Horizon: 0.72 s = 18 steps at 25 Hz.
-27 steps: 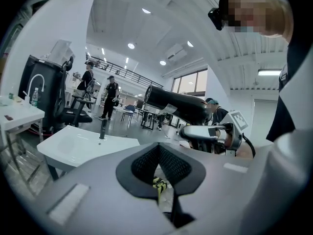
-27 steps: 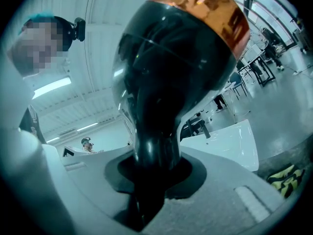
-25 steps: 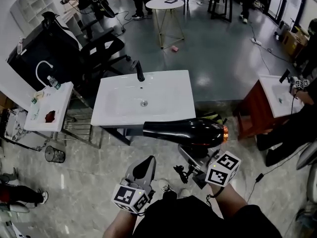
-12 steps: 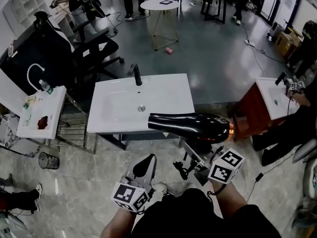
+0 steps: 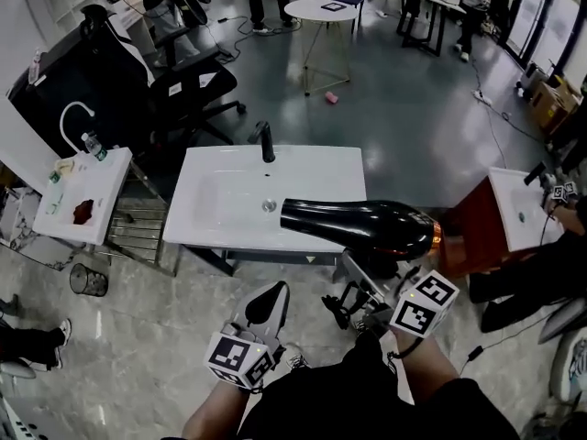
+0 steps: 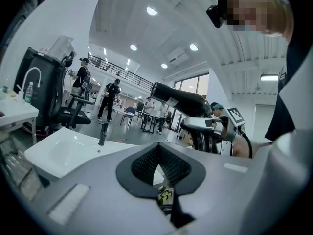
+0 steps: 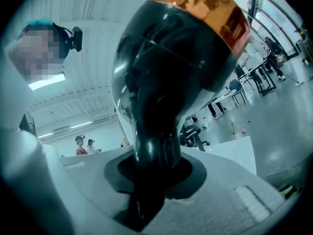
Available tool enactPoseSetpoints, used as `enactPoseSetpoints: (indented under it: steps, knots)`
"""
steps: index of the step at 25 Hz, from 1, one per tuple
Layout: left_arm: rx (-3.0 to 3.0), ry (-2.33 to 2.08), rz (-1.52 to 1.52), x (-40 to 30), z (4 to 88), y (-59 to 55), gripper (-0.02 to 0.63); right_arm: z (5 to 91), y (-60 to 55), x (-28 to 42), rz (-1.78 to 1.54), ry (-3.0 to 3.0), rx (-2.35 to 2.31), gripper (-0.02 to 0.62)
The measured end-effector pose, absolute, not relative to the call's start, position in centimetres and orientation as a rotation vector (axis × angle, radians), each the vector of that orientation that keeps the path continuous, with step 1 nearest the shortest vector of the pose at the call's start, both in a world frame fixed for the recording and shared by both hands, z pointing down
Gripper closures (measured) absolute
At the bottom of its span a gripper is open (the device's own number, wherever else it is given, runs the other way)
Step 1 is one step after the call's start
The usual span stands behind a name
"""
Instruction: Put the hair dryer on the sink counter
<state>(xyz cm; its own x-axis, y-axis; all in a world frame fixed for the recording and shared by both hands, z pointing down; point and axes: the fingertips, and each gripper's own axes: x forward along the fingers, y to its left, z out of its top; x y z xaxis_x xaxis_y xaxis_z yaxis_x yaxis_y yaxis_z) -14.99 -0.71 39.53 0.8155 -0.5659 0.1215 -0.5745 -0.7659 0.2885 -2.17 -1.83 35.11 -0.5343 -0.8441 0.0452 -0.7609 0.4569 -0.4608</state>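
A black hair dryer (image 5: 358,225) with a copper ring at its back end lies level in the air. Its nozzle points left over the front right part of the white sink counter (image 5: 220,218). My right gripper (image 5: 367,287) is shut on its handle, and in the right gripper view the hair dryer (image 7: 171,62) rises straight out of the right gripper (image 7: 151,165). My left gripper (image 5: 273,293) hangs lower left of the dryer, in front of the counter, shut and holding nothing. In the left gripper view, beyond the left gripper (image 6: 159,145), are the sink counter (image 6: 63,148), its black faucet (image 6: 102,133) and the hair dryer (image 6: 181,99).
A black faucet (image 5: 267,143) stands at the counter's back edge. At the left are a smaller white sink (image 5: 87,195), a wire rack and a bin (image 5: 83,280). A black office chair (image 5: 183,85) and a round table (image 5: 332,12) stand behind. Another sink on a wooden cabinet (image 5: 500,209) is at the right.
Both grippers and the hair dryer have moved toward the sink counter. The nozzle, which was in front of the counter's edge, now reaches over it.
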Motion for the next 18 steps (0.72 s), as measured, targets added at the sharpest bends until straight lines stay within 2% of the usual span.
enactPoseSetpoints:
  steps: [18]
  knots:
    - [2.535,-1.246,0.013,-1.9,39.6,-4.7,0.603,34.8,-11.2,8.8,-0.731,2.735,-0.988,0.509]
